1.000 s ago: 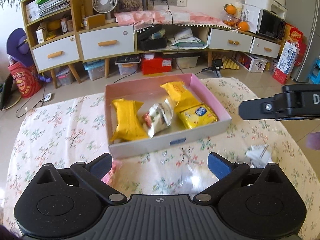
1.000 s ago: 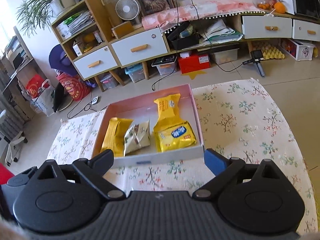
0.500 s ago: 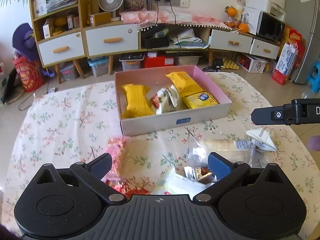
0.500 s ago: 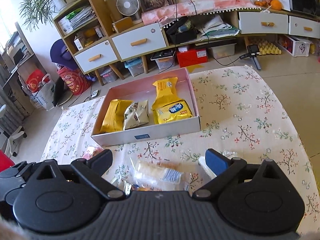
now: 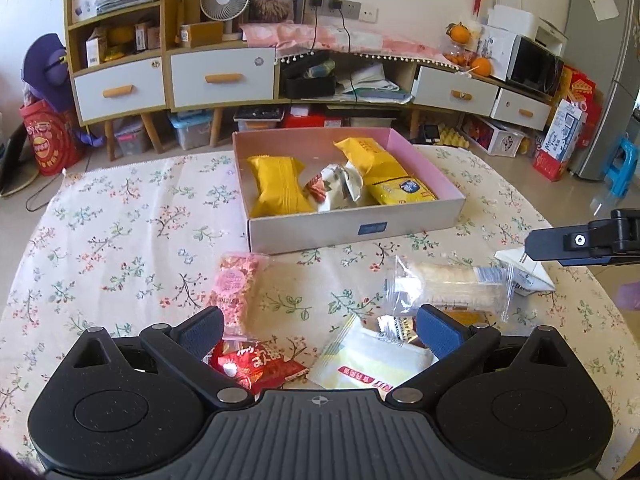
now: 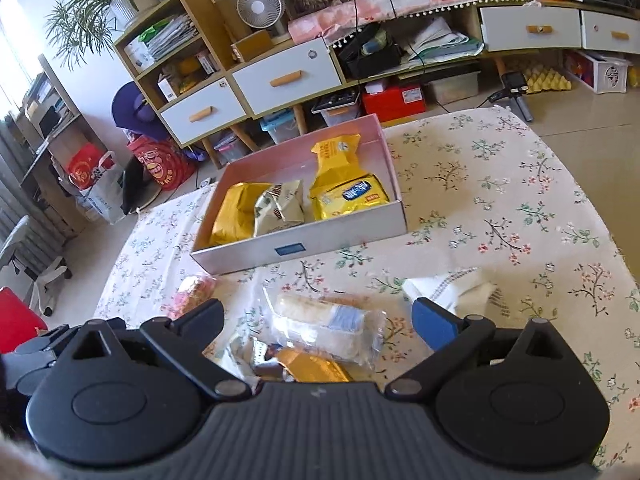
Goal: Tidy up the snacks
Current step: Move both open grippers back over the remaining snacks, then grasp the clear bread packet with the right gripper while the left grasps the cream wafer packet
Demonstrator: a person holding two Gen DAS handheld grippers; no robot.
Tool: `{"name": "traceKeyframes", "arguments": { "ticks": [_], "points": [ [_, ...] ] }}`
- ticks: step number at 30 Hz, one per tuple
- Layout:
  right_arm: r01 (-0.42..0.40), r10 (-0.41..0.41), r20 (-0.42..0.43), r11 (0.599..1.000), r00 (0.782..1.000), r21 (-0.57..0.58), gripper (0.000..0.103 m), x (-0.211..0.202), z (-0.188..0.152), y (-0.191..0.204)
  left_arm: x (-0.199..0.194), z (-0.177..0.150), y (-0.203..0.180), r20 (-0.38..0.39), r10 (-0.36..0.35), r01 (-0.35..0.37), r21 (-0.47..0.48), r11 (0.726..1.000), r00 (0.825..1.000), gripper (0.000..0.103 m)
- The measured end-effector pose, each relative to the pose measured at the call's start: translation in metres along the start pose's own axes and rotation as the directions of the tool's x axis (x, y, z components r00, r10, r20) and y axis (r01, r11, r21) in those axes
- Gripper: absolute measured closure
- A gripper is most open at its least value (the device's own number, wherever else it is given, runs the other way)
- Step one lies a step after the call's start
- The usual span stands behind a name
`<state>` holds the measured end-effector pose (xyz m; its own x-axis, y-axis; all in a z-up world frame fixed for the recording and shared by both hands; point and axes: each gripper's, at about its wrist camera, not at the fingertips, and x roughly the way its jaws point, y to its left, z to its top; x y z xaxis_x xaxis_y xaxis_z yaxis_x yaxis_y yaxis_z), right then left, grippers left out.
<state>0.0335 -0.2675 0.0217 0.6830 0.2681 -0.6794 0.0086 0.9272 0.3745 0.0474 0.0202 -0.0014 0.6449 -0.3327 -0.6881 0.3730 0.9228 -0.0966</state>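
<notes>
A pink box (image 5: 448, 188) (image 6: 394, 172) on the floral table holds two yellow packs (image 5: 278, 184) (image 6: 348, 194) and a white pack (image 5: 338, 186). Loose snacks lie in front of it: a pink bag (image 5: 236, 288), a clear pack of rice crackers (image 5: 448, 288) (image 6: 324, 324), a red pack (image 5: 256, 364), a white and yellow pack (image 5: 372, 364), a gold pack (image 6: 308, 366) and a white packet (image 5: 528, 276) (image 6: 452, 288). My left gripper (image 5: 318, 330) is open and empty above the near snacks. My right gripper (image 6: 318, 318) is open and empty over the clear pack.
The flowered tablecloth (image 5: 120, 240) covers the table. Beyond the far edge stand shelves with drawers (image 5: 220, 76), storage bins on the floor and a red bag (image 5: 48, 140). The right gripper's body (image 5: 584, 238) shows at the right of the left wrist view.
Both grippers have pulled back toward me from the box. The loose snacks in front of the box have come into view under the fingers. Both stay open.
</notes>
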Motion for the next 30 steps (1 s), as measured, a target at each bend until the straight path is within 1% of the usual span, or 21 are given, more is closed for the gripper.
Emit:
{"name": "traceKeyframes", "arguments": {
  "ticks": [4, 7, 10, 12, 15, 20, 22, 25, 28, 30],
  "points": [
    [0.016, -0.016, -0.037, 1.000, 0.999, -0.008, 0.003, 0.003, -0.003, -0.003, 0.007, -0.006, 0.006, -0.035, -0.007, 0.007, 0.004, 1.000, 0.999, 0.000],
    [0.035, -0.037, -0.059, 0.999, 0.998, -0.041, 0.003, 0.007, -0.006, -0.004, 0.012, -0.010, 0.009, -0.061, -0.017, 0.016, -0.005, 1.000, 0.998, 0.000],
    [0.031, -0.037, -0.080, 0.997, 0.996, -0.075, 0.003, 0.012, -0.007, -0.003, 0.019, -0.014, 0.008, -0.100, -0.036, 0.033, -0.032, 0.999, 0.994, 0.001],
    [0.030, -0.039, -0.094, 0.995, 0.995, -0.091, 0.003, 0.016, -0.005, -0.002, 0.027, -0.015, 0.006, -0.135, -0.046, 0.037, -0.068, 0.997, 0.990, 0.001],
    [0.027, -0.039, -0.108, 0.993, 0.993, -0.111, 0.003, 0.021, -0.002, 0.001, 0.035, -0.012, -0.001, -0.168, 0.000, -0.016, -0.095, 0.995, 0.986, 0.001],
    [0.018, -0.031, -0.136, 0.995, 0.990, -0.098, 0.004, 0.032, 0.005, 0.000, 0.044, -0.007, -0.015, -0.183, 0.018, -0.042, -0.128, 0.991, 0.983, 0.001],
    [0.018, -0.033, -0.142, 0.995, 0.989, -0.103, 0.005, 0.037, 0.006, 0.001, 0.048, -0.006, -0.021, -0.188, 0.052, -0.072, -0.105, 0.992, 0.981, 0.002],
    [0.010, -0.029, -0.151, 0.992, 0.988, -0.128, 0.007, 0.042, 0.007, 0.003, 0.051, -0.007, -0.029, -0.200, 0.097, -0.106, -0.037, 0.994, 0.975, 0.002],
    [-0.006, -0.022, -0.157, 0.985, 0.987, -0.175, 0.009, 0.048, 0.006, 0.005, 0.051, -0.013, -0.033, -0.210, 0.123, -0.116, 0.042, 0.992, 0.970, 0.002],
    [-0.022, -0.012, -0.156, 0.977, 0.988, -0.213, 0.011, 0.050, 0.005, 0.006, 0.048, -0.018, -0.032, -0.208, 0.113, -0.102, 0.064, 0.993, 0.972, 0.002]
  ]
}}
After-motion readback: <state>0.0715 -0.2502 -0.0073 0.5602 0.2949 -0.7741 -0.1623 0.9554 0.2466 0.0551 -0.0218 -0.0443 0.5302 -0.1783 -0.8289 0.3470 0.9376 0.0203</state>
